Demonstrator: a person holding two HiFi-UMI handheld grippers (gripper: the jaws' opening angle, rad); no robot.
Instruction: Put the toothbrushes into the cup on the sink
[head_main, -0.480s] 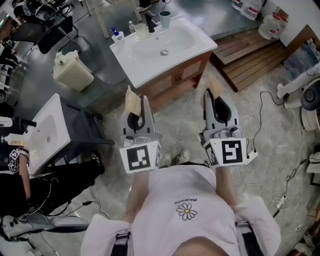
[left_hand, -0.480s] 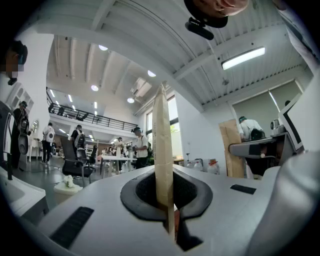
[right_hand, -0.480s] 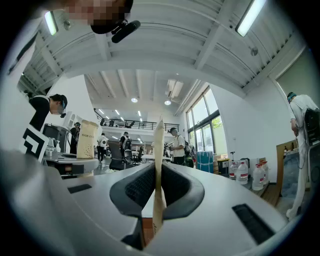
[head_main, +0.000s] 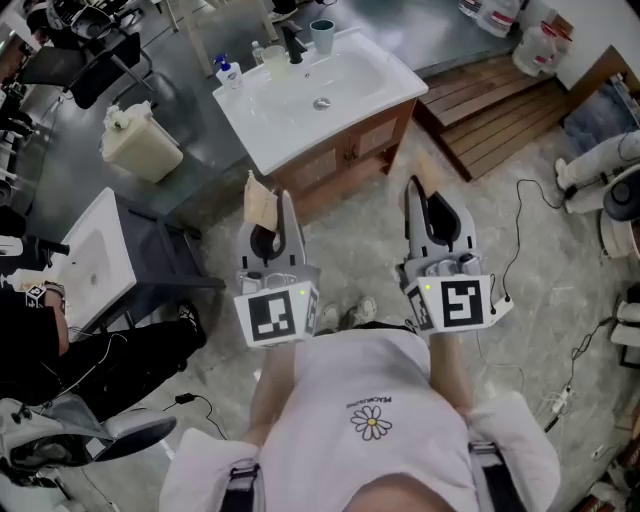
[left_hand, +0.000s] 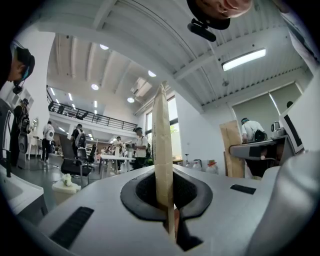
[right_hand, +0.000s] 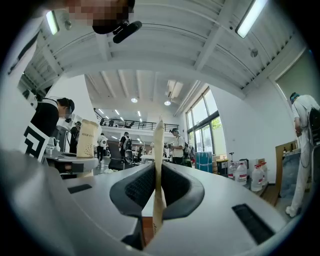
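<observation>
"Between your fingers, what was there?"

"My left gripper (head_main: 272, 205) was clamped tight on a paper packet (left_hand: 162, 150), and my right gripper (head_main: 418, 190) on a second packet (right_hand: 158, 160). The cup (head_main: 322, 35) stood at the sink's (head_main: 290, 140) back edge, well ahead of both."

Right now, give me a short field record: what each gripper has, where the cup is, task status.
left gripper: shut on a flat tan packet, held edge-on between the jaws
right gripper: shut on a second flat tan packet
cup: upright at the back of the sink, beside the faucet
gripper position: both short of the sink, over the floor
status: both packets in the grippers, not yet at the cup
</observation>
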